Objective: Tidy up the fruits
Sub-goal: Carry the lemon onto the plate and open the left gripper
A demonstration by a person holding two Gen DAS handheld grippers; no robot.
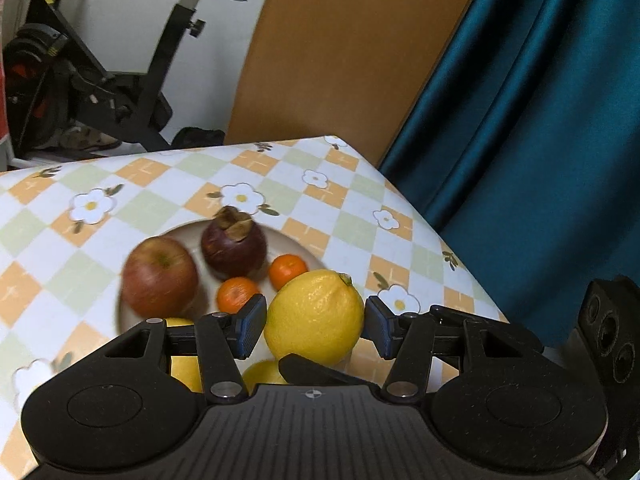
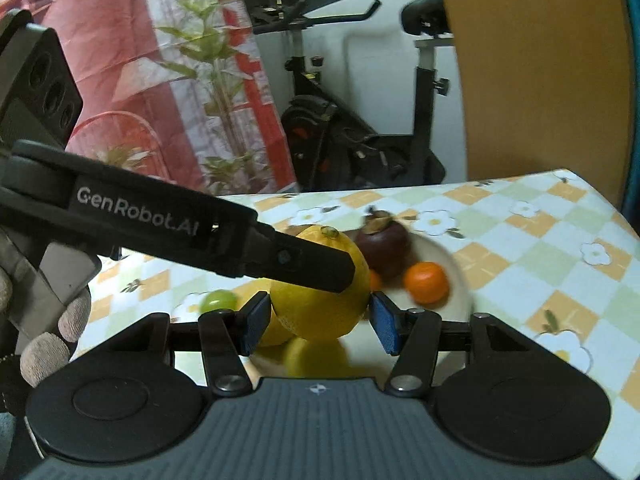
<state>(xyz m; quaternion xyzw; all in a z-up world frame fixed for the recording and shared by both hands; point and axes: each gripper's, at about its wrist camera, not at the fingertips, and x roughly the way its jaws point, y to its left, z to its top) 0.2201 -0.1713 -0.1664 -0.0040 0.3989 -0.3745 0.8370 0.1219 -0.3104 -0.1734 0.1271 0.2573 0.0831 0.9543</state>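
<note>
Left wrist view: the left tool (image 1: 316, 326) is clamped across the lemon (image 1: 316, 316), and the right tool (image 2: 320, 320) grips that same lemon crosswise, probably so the round fruit cannot roll free above the plate (image 1: 288, 238). An apple (image 1: 160, 280), a mangosteen (image 1: 234, 248) and 2 tangerines (image 1: 288, 271) crowd the plate. Beyond the plate, the bench (image 1: 360, 208) offers open room up to its far edge.
</note>
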